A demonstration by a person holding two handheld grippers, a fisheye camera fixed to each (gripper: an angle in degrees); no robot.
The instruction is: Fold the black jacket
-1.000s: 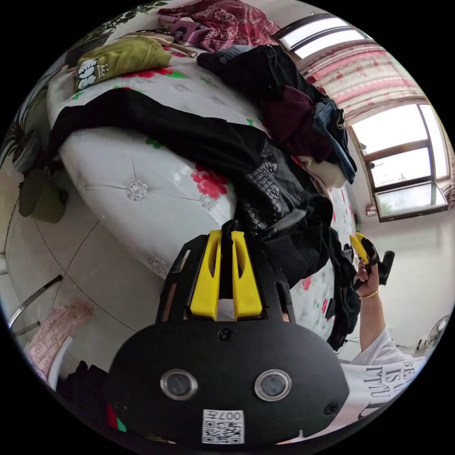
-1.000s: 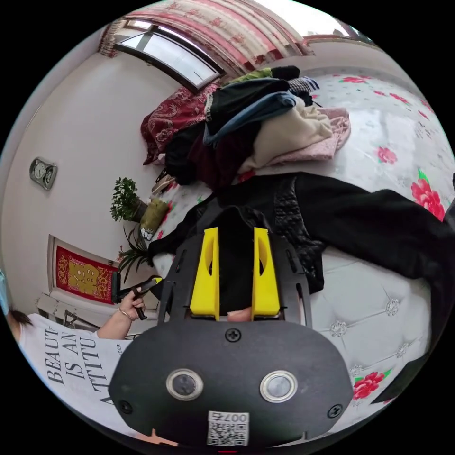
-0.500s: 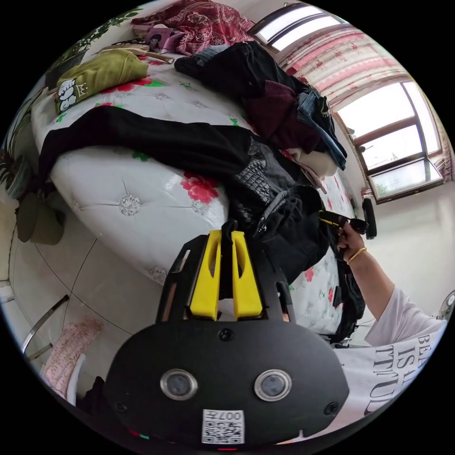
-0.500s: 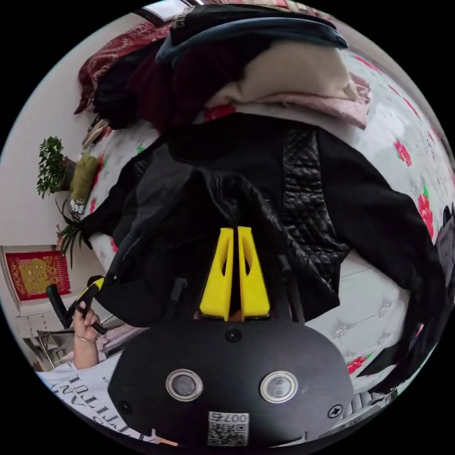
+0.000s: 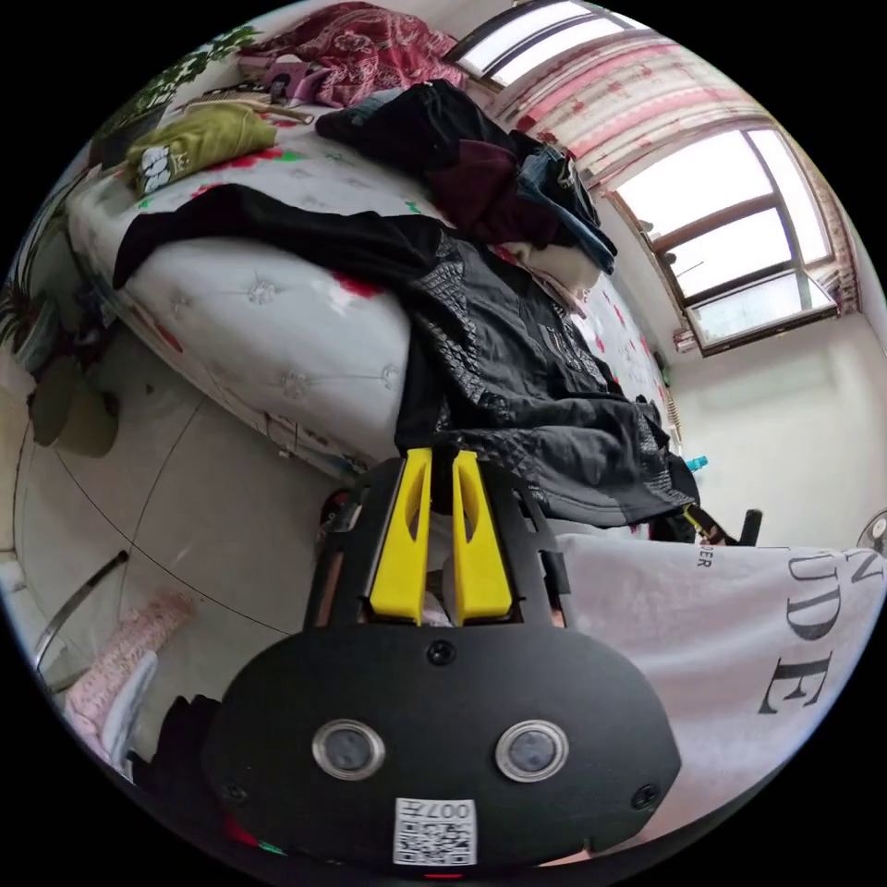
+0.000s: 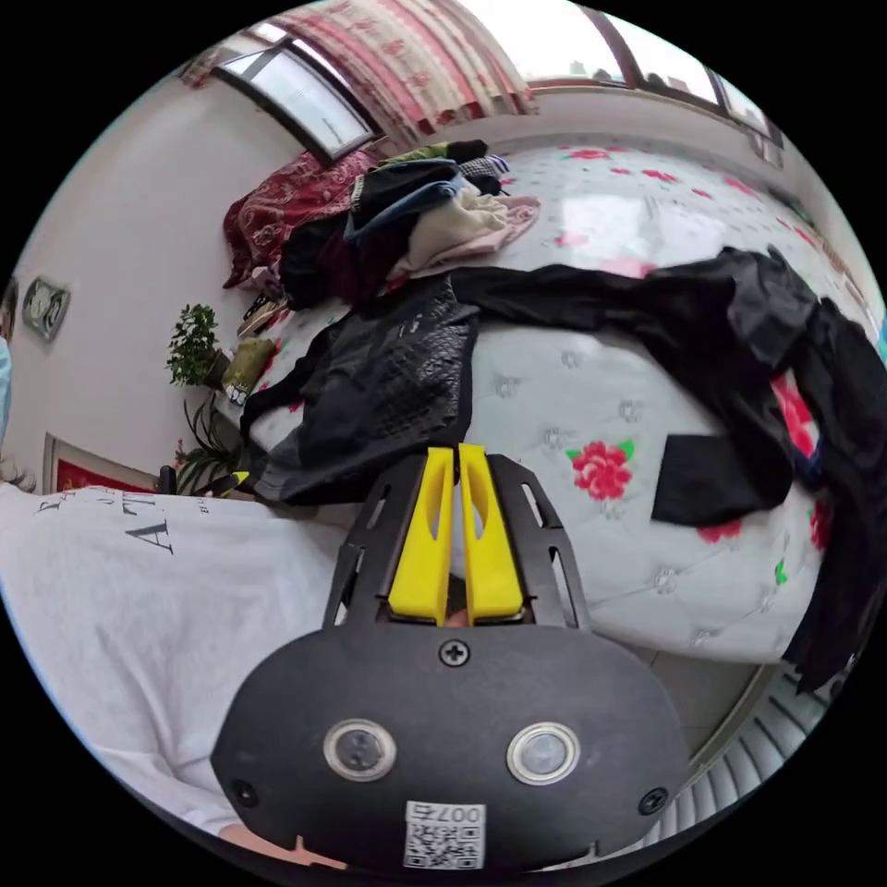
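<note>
One quilted black jacket [image 5: 517, 370] across bed [image 5: 268, 305]

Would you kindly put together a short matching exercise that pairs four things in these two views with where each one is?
Things:
1. black jacket
2. olive green garment
3. heap of clothes
4. potted plant

Places:
A. piled on the bed beyond the jacket
B. against the wall at the bed's far end
C. spread on the bed with its hem hanging over the near edge
D. lying alone near the bed's far end, beside the dark red patterned cloth

Pairs: 1-C, 2-D, 3-A, 4-B
</note>
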